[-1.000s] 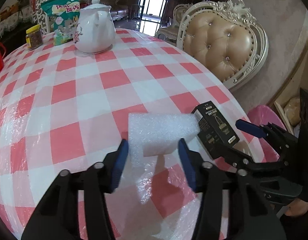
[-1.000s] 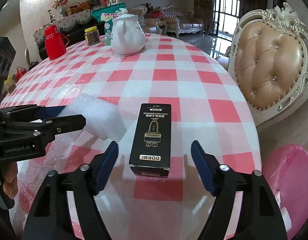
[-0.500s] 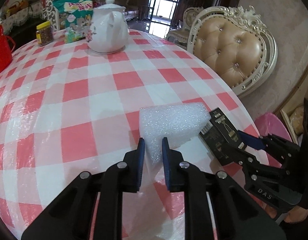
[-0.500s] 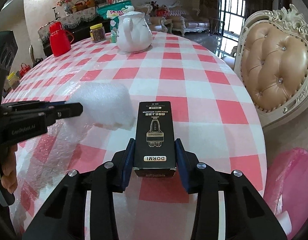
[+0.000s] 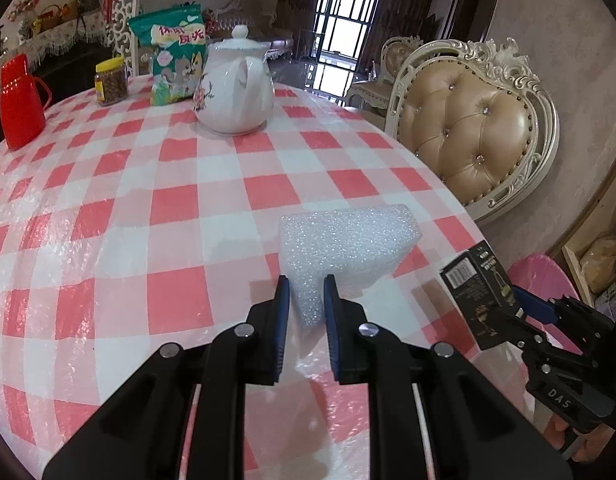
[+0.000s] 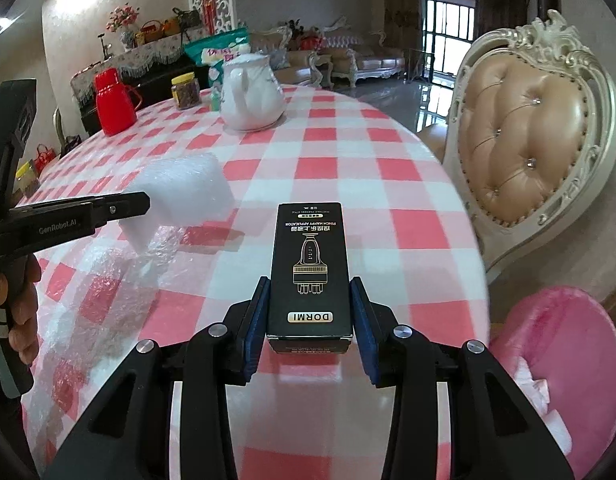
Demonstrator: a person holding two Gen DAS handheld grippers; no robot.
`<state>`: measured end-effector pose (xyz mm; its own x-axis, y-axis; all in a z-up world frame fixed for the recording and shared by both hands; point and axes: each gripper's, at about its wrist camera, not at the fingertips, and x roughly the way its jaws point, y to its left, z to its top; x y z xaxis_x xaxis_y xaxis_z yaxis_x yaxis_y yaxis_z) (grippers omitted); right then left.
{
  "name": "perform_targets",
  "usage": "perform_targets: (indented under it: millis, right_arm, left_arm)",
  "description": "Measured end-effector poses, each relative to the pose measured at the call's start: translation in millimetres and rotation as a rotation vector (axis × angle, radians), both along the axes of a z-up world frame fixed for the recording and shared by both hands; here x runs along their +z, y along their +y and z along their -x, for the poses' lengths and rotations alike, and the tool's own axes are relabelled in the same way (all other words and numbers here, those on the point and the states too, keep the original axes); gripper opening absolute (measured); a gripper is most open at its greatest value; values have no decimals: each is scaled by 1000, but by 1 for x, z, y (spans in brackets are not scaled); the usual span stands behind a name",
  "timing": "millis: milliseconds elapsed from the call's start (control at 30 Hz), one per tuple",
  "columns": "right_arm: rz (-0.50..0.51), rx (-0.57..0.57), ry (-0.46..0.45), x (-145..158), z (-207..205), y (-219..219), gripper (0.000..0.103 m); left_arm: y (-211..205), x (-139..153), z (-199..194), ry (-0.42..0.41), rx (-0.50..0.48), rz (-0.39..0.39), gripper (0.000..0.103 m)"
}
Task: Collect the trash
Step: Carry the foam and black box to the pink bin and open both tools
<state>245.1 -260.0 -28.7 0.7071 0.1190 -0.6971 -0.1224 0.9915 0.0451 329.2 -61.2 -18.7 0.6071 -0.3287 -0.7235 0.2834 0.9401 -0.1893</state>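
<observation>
My left gripper is shut on a white foam block and holds it lifted a little above the red-and-white checked table. The block also shows in the right wrist view, held by the left gripper. My right gripper is shut on a black DORMI box, raised off the table near its right edge. The box also shows at the right of the left wrist view, held by the right gripper. A pink-lined bin stands beside the table at lower right.
A white teapot, a green snack bag, a yellow-lidded jar and a red flask stand at the table's far side. A tufted tan chair stands at the right. Clear bubble wrap lies on the table's near left.
Both grippers closed, the left on the foam block and the right on the black box. Both things have since been lifted off the table, the box moving towards the right edge.
</observation>
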Motion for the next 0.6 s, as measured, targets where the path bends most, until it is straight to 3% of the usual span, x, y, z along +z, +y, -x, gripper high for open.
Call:
perform_targets:
  millis: [600]
  right_arm:
    - [-5, -121, -32, 15, 49, -76, 39]
  left_arm:
    - [-77, 31, 36, -91, -136, -49, 17]
